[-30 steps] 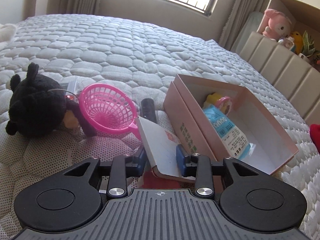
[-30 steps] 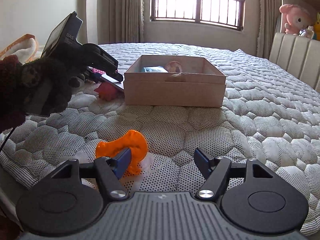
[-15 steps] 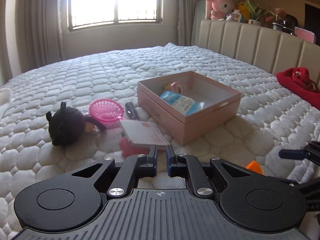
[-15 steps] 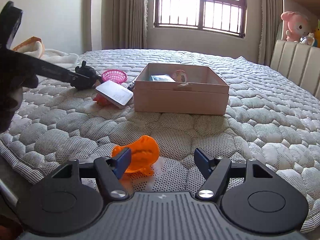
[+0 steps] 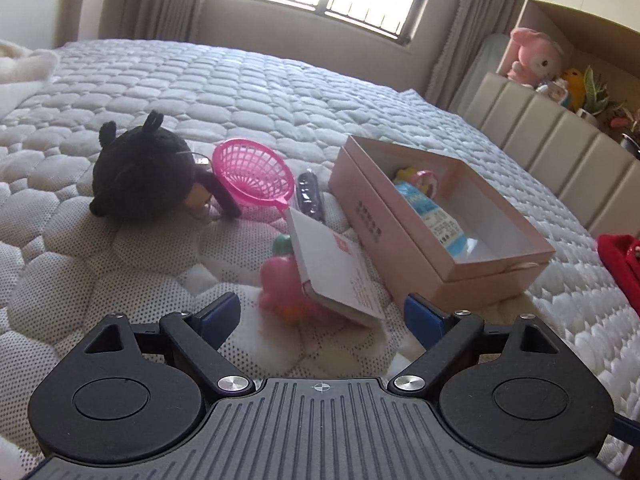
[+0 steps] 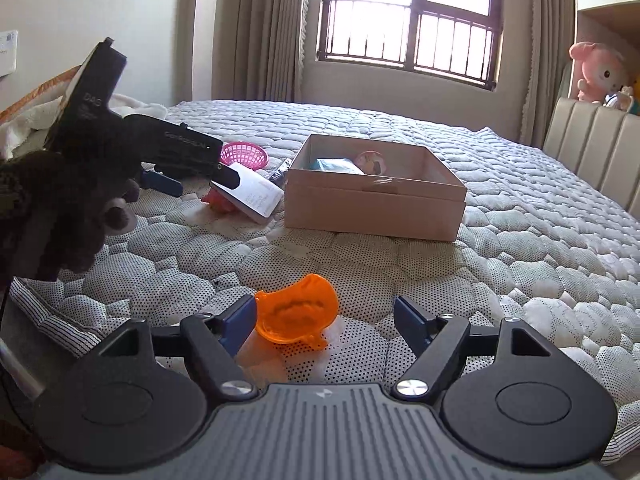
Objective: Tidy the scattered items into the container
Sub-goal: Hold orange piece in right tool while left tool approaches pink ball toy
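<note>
The left hand-held gripper (image 5: 322, 314) is opening, nothing clasped; the white card box (image 5: 334, 270) lies just ahead. The right hand-held gripper (image 6: 324, 322) is opening around the orange toy (image 6: 298, 312), untouched. Pads should be centred before closing; the pink container (image 5: 440, 216) sits beyond.

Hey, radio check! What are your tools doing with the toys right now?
Left tool opening, empty, at white booklet. Right tool opening around orange toy. Pink box unblocked.

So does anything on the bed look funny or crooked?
Yes. The white booklet is tilted, propped on a pink toy beside the pink box instead of lying flat. An orange toy lies tipped on its side.
</note>
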